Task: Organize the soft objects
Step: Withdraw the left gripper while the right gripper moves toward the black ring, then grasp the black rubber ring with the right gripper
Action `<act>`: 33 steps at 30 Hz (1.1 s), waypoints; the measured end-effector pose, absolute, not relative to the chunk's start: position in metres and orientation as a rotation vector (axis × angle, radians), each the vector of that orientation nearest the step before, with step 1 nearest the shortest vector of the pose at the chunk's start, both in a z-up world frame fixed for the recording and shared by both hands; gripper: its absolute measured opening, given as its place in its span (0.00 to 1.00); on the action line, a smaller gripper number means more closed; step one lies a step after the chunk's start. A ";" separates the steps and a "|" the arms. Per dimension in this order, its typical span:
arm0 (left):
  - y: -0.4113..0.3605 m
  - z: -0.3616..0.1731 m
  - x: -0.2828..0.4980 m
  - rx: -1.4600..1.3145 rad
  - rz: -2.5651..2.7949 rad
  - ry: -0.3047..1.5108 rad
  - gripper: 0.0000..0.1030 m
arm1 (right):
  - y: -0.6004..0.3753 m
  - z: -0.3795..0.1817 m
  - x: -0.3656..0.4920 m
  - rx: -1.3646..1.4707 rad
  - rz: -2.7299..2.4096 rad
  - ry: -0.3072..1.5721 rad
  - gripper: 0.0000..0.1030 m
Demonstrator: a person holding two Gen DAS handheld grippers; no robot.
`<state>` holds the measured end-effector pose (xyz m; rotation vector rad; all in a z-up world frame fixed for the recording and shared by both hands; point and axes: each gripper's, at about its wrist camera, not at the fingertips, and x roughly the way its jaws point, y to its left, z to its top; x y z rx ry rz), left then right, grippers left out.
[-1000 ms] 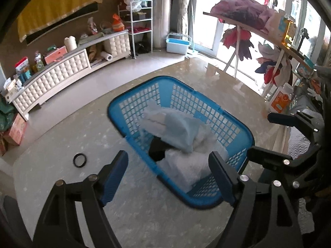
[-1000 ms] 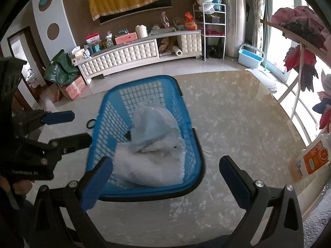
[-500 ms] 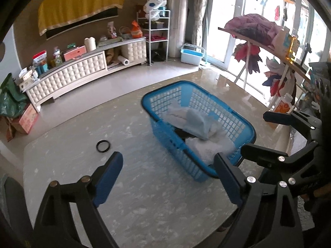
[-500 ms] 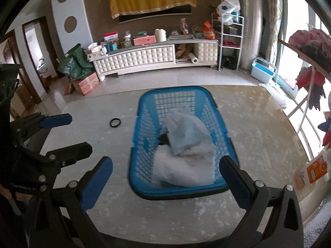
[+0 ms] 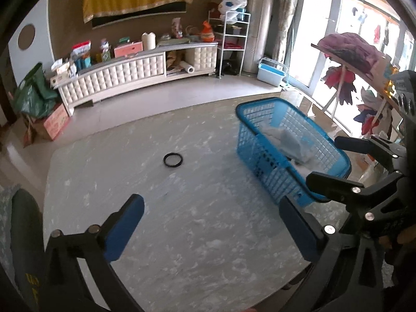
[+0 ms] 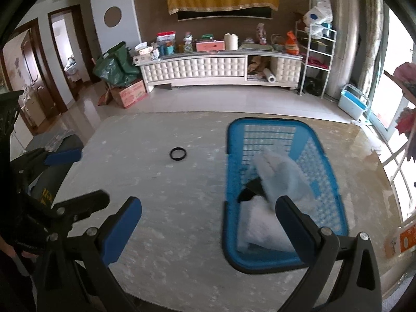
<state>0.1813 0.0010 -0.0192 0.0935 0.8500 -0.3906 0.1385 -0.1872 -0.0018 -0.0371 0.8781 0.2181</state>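
Blue plastic lattice forms the basket [image 6: 327, 171], which stands on the pale marbled table [image 5: 197, 208] and holds the soft objects of the task: a light blue cloth [image 6: 283, 174] lying over a white towel [image 6: 262, 226], with a small dark item [image 6: 249, 189] showing between them. The basket's long axis runs away from the viewer in the right wrist view, and obliquely toward the lower right in the left wrist view. The right gripper [image 6: 208, 228] stands wide apart with nothing between its blue pads; its right-hand finger [image 6: 293, 226] overlaps the basket's near end in the picture, while the other finger is over bare tabletop. The left gripper [image 5: 210, 228] is opening, with nothing between its jaws, and points at bare table; the basket lies off to its right, beyond the right-hand finger. The right gripper is therefore judged the nearer to the cloths, which lie ahead and to the right of its midline. A reach into the basket would call for a shift rightward and downward along the basket's length. A black ring [image 5: 173, 160] lies alone on the table, well apart from the basket and from both grippers.
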 end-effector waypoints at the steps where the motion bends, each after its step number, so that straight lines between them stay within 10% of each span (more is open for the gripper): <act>1: 0.005 -0.021 0.182 0.093 -0.379 0.852 1.00 | -0.185 -0.002 0.139 -0.041 0.225 0.882 1.00; 33: 0.145 -0.118 0.308 -0.083 -0.203 1.033 1.00 | -0.080 -0.087 0.247 -0.088 0.316 1.064 1.00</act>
